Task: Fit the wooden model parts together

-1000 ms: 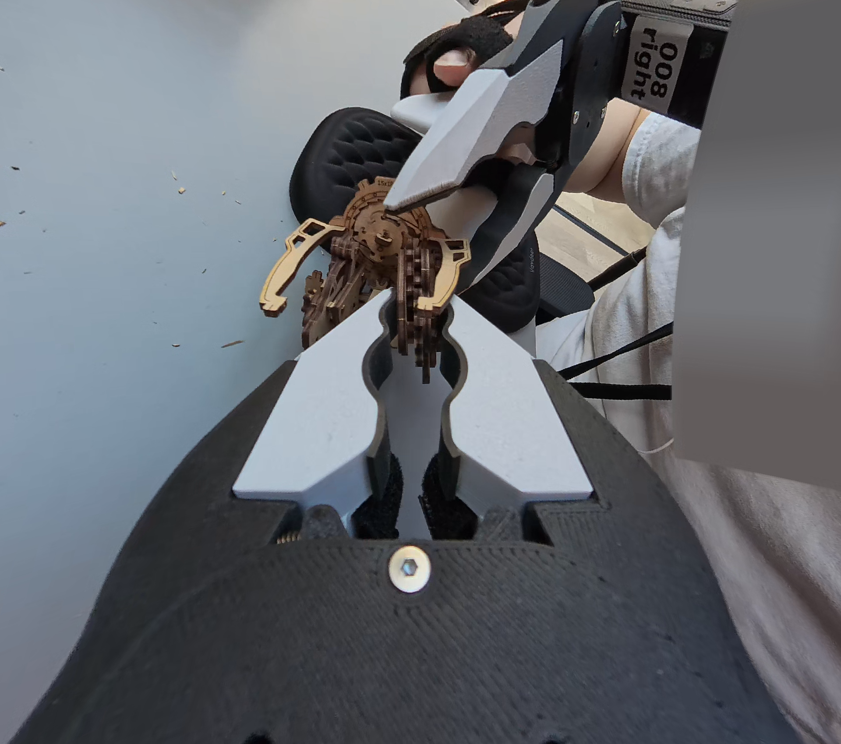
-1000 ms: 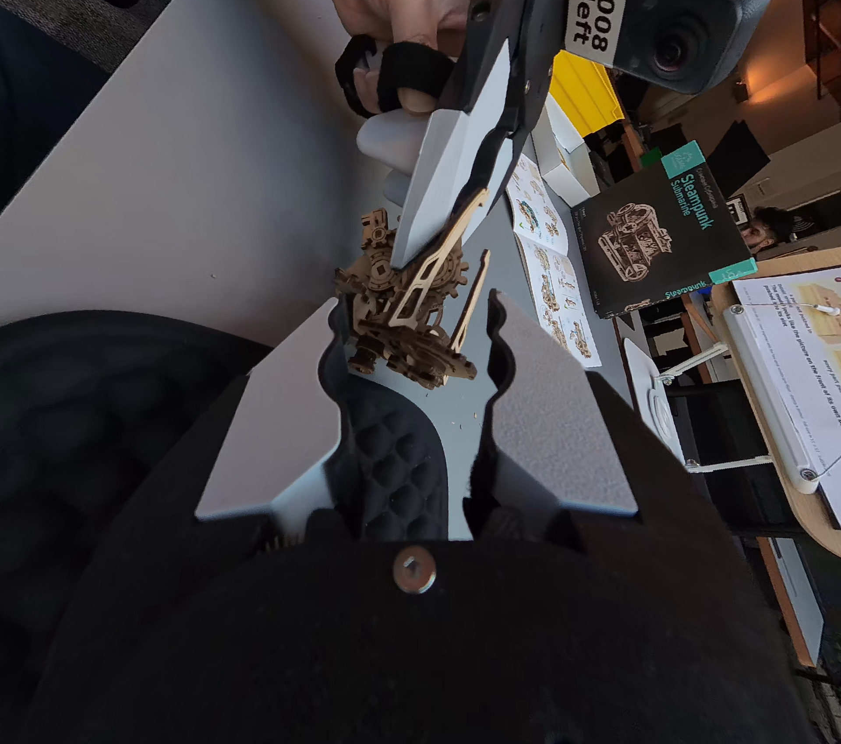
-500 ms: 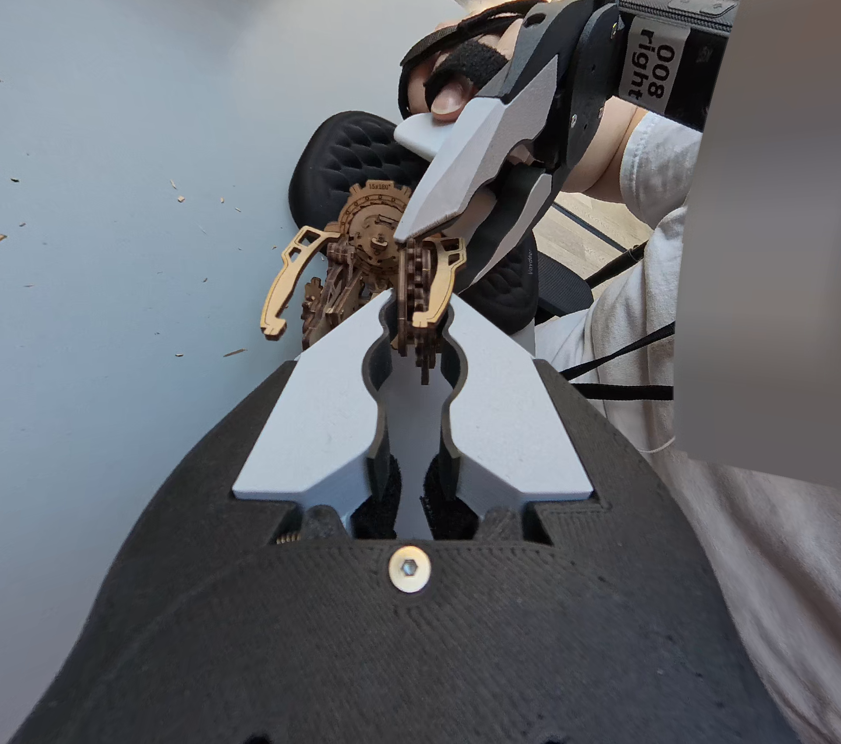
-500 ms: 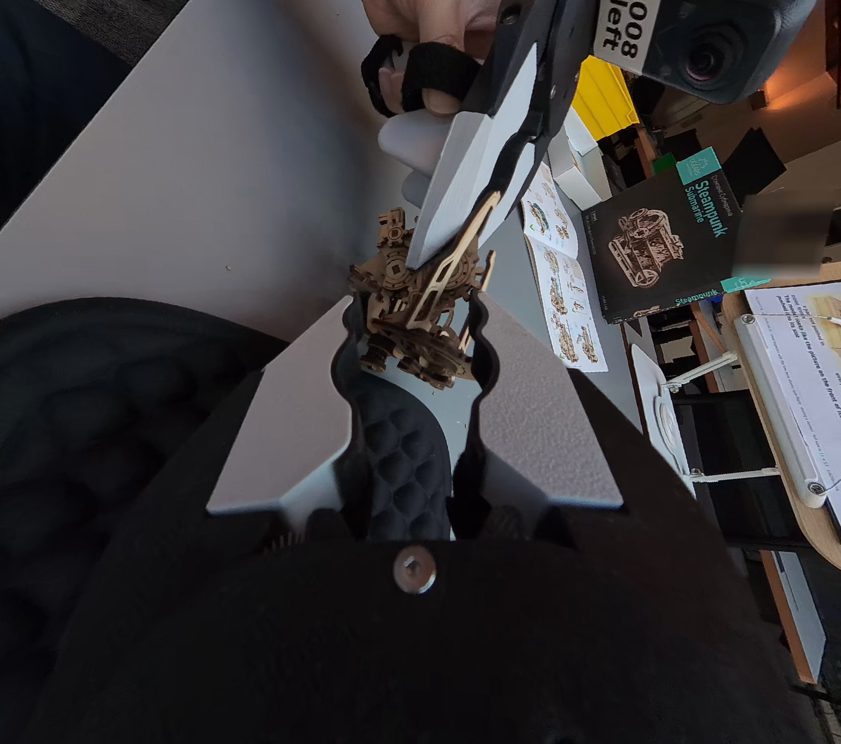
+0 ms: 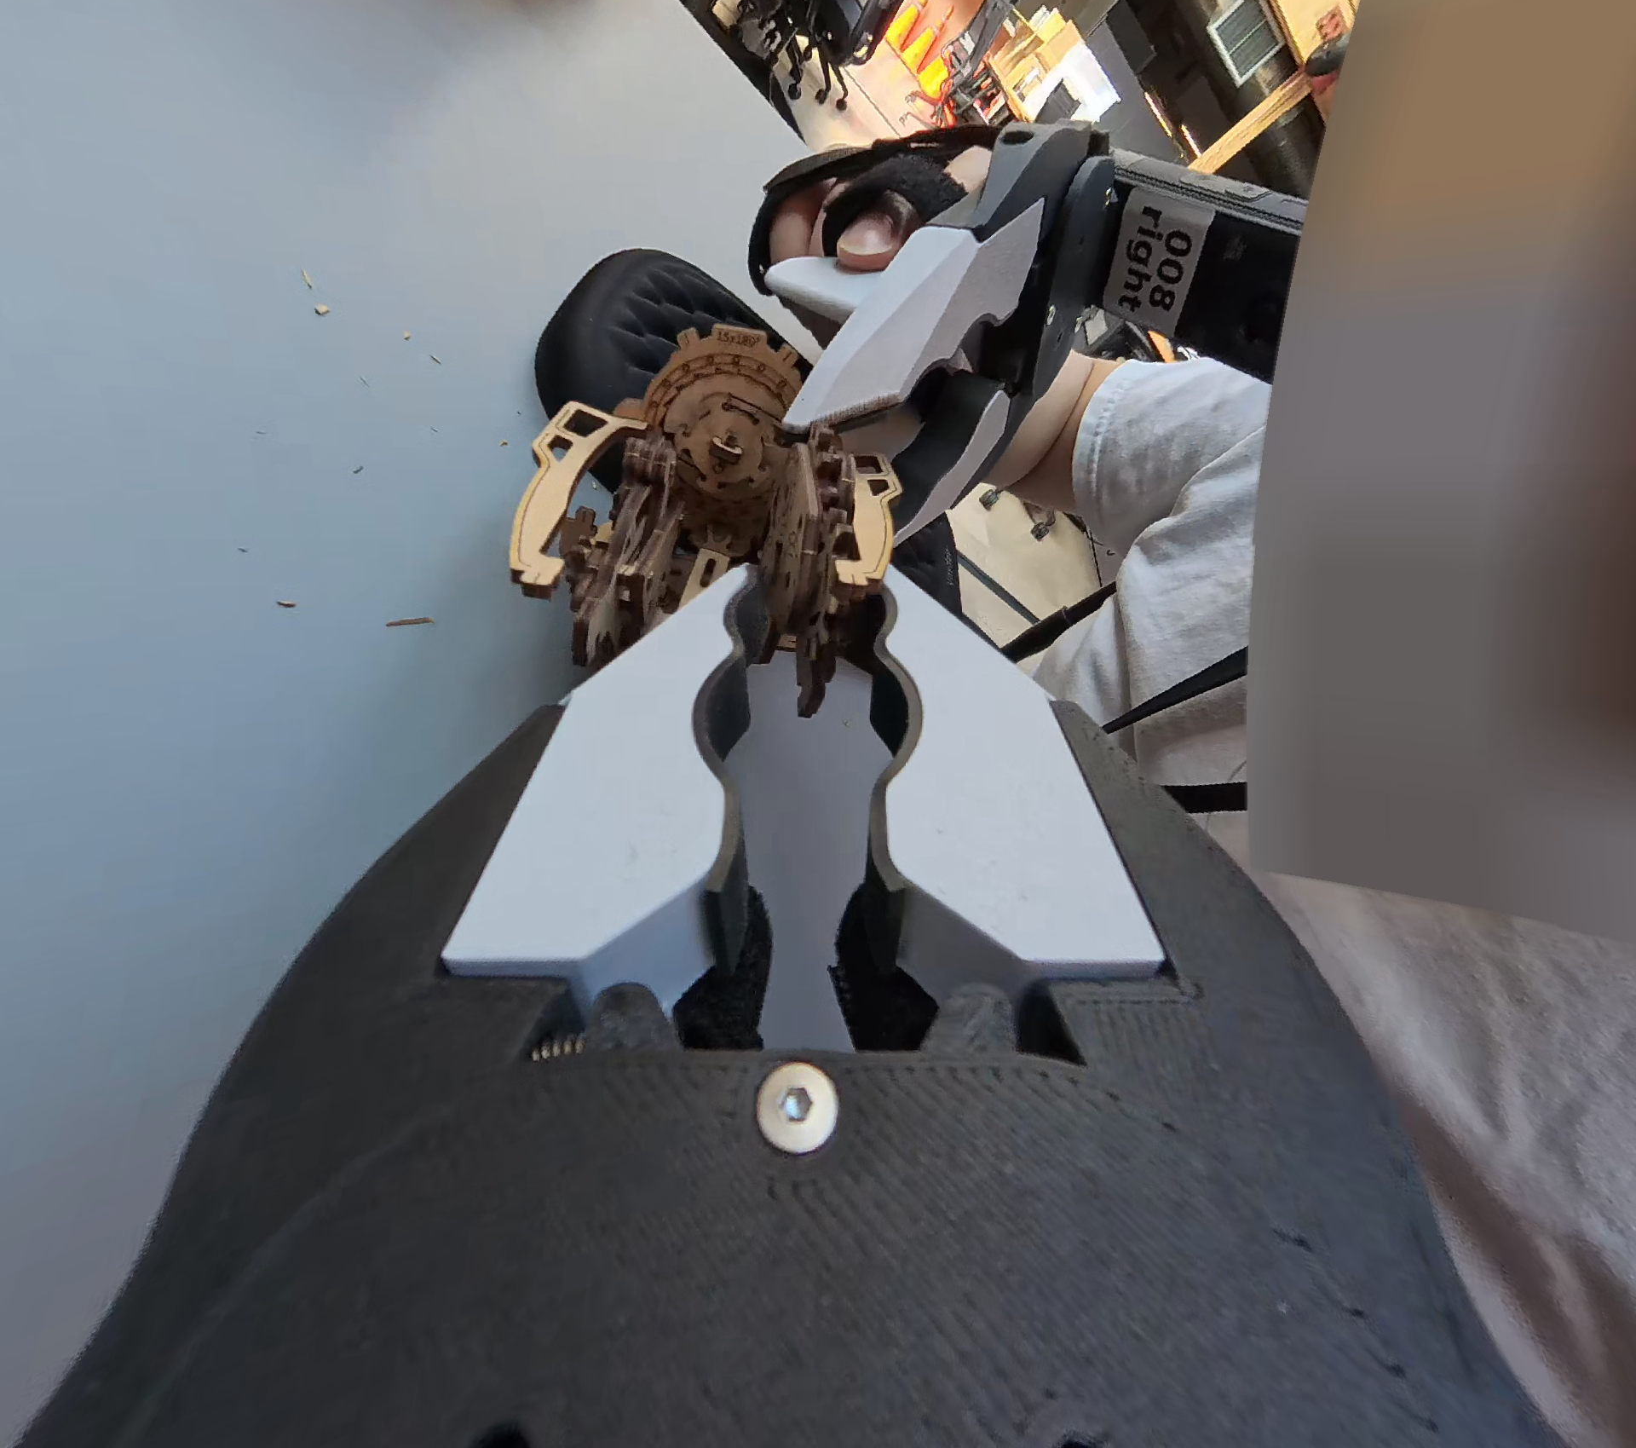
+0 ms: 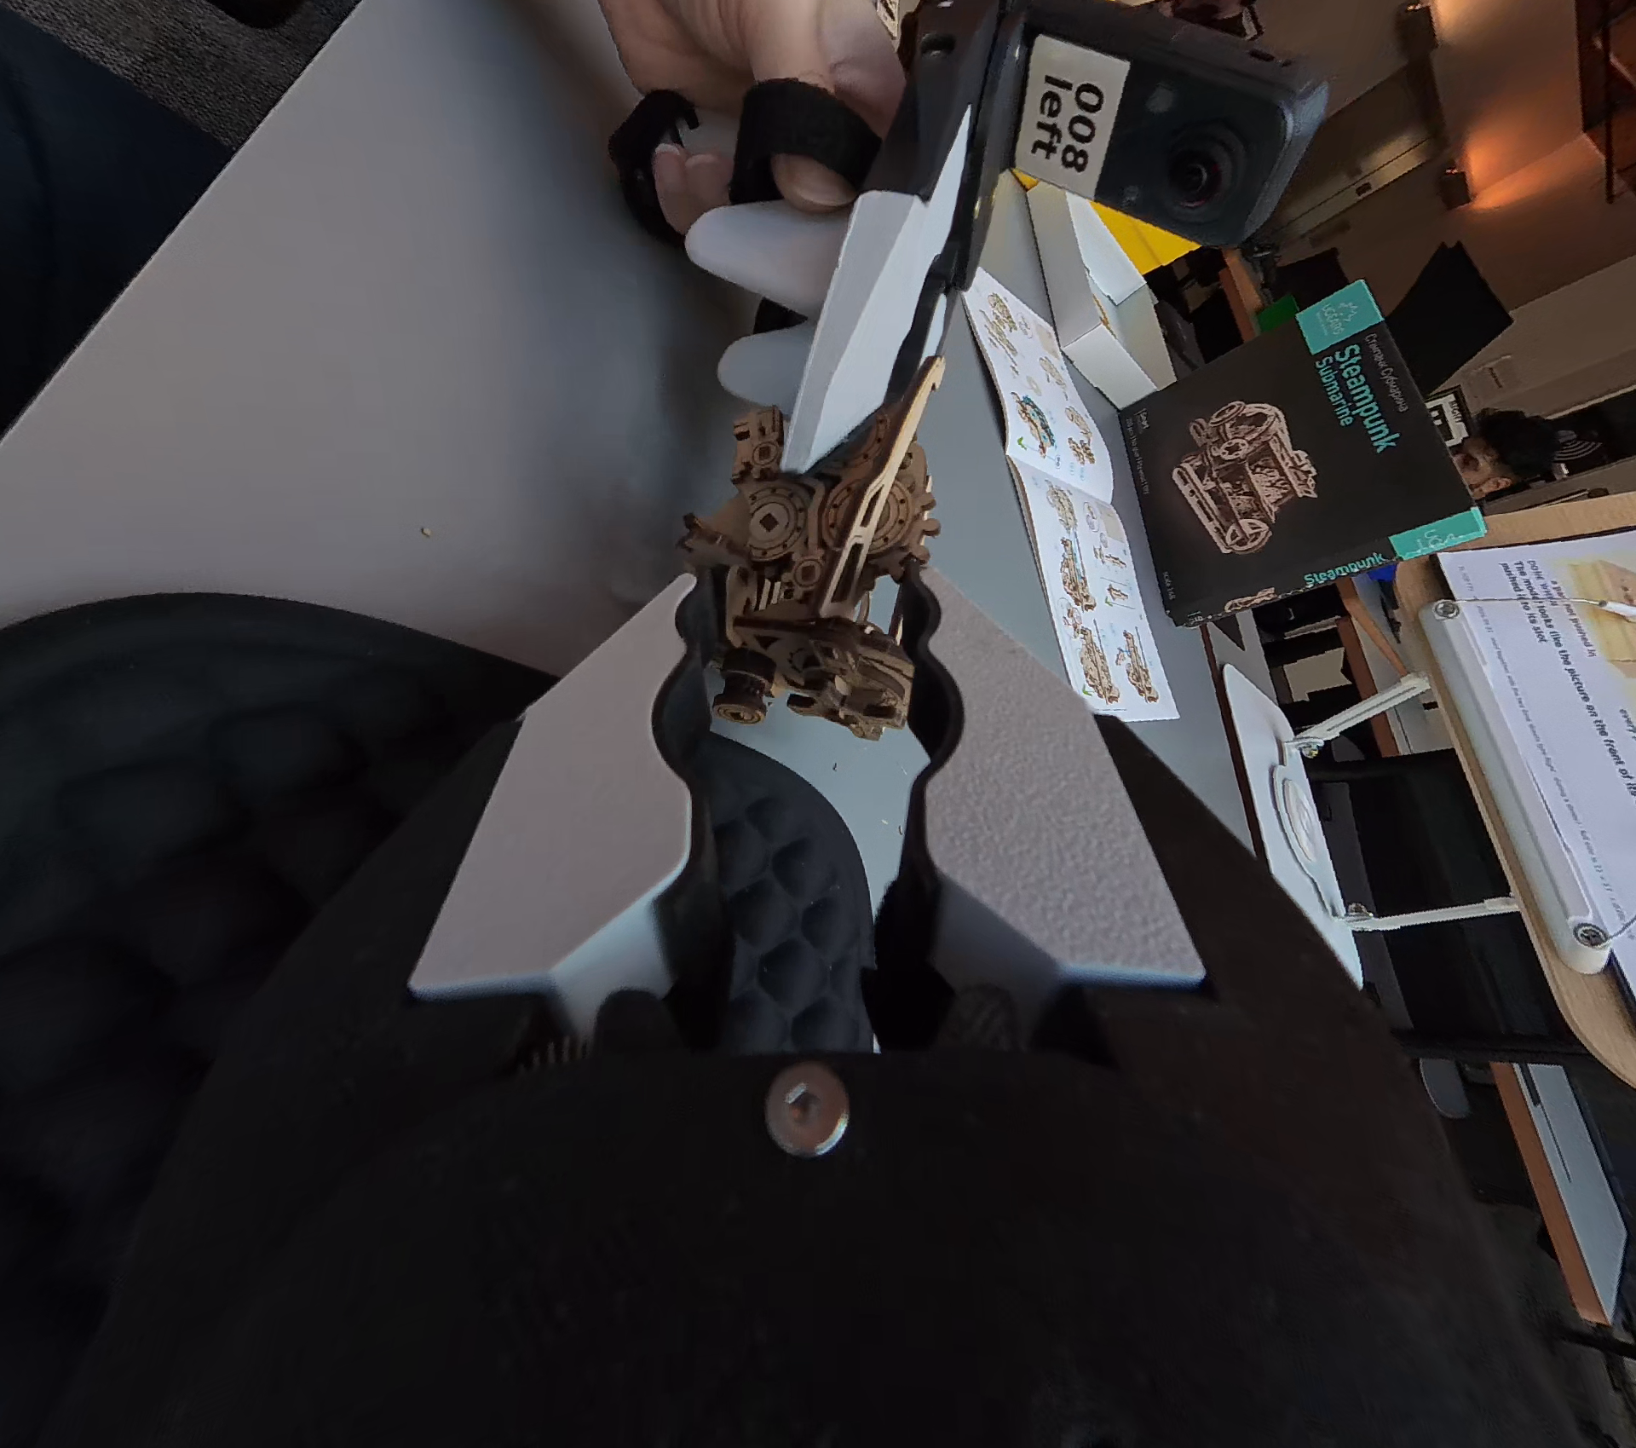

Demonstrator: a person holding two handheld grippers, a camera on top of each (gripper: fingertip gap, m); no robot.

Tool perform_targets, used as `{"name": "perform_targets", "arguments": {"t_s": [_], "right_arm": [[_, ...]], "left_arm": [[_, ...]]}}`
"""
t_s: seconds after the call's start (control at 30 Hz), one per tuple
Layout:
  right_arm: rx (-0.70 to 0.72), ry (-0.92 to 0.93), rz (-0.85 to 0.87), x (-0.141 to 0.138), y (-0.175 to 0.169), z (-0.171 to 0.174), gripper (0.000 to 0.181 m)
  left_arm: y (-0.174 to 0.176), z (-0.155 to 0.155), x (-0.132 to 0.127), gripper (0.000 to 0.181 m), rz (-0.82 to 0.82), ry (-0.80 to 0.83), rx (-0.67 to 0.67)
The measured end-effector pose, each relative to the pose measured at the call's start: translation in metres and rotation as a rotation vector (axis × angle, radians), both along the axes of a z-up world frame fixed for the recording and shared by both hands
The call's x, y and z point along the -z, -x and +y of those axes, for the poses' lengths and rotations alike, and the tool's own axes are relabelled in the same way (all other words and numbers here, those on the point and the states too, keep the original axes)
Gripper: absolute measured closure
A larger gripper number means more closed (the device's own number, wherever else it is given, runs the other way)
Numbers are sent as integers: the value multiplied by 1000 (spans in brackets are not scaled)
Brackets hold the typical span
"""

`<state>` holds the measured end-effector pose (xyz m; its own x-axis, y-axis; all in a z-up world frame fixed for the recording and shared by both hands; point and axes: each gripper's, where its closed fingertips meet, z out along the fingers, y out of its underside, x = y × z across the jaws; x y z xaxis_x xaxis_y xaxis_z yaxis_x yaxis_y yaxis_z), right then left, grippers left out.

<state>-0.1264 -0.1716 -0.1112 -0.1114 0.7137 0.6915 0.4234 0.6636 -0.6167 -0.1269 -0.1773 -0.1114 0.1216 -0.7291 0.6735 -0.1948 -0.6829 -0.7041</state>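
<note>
**Both grippers clamped on the wooden model, held above the table**

Landmark = wooden model (image 5: 708, 493). Left to right in the left wrist view:

- Grey table (image 5: 221, 343) fills the side left of the model, with a few wood splinters (image 5: 407, 621) scattered on it. Model is lifted clear of the table.
- Pale curved arm (image 5: 549, 511) sticks out of the model's left side and bends down toward the table.
- Model core: dark stack of gears, with a round toothed disc (image 5: 726, 396) on top facing the camera.
- Left gripper (image 5: 810, 609) comes in from below the model, fingers closed on a thin gear plate (image 5: 810, 547) seen edge-on, its long axis running along the fingers.
- Right gripper (image 5: 850, 423) comes in from above right of the model, tips closed onto its top edge.
- Black padded chair (image 5: 620, 334) sits behind the model.

Right wrist view, same order:

- Right gripper (image 6: 801, 600) fingers closed on both sides of the model (image 6: 814, 591).
- Left gripper (image 6: 832, 458) reaches down from above the model, clamped on a pale strut (image 6: 872, 493) whose long axis runs in line with its fingers.
- Right of the model: an instruction sheet (image 6: 1071, 520) flat on the table, then a dark box (image 6: 1292, 449).
</note>
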Motion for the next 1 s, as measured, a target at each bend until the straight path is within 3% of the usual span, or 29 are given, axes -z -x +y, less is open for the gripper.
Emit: {"name": "perform_targets", "arguments": {"t_s": [0.27, 0.7, 1.0], "right_arm": [[26, 17, 12, -1, 0, 5, 140], [14, 95, 27, 0, -2, 7, 138], [30, 36, 13, 1, -3, 12, 139]], "left_arm": [[6, 10, -8, 166, -73, -8, -119], [1, 9, -2, 168, -40, 50, -96], [2, 12, -3, 168, -10, 77, -111]]}}
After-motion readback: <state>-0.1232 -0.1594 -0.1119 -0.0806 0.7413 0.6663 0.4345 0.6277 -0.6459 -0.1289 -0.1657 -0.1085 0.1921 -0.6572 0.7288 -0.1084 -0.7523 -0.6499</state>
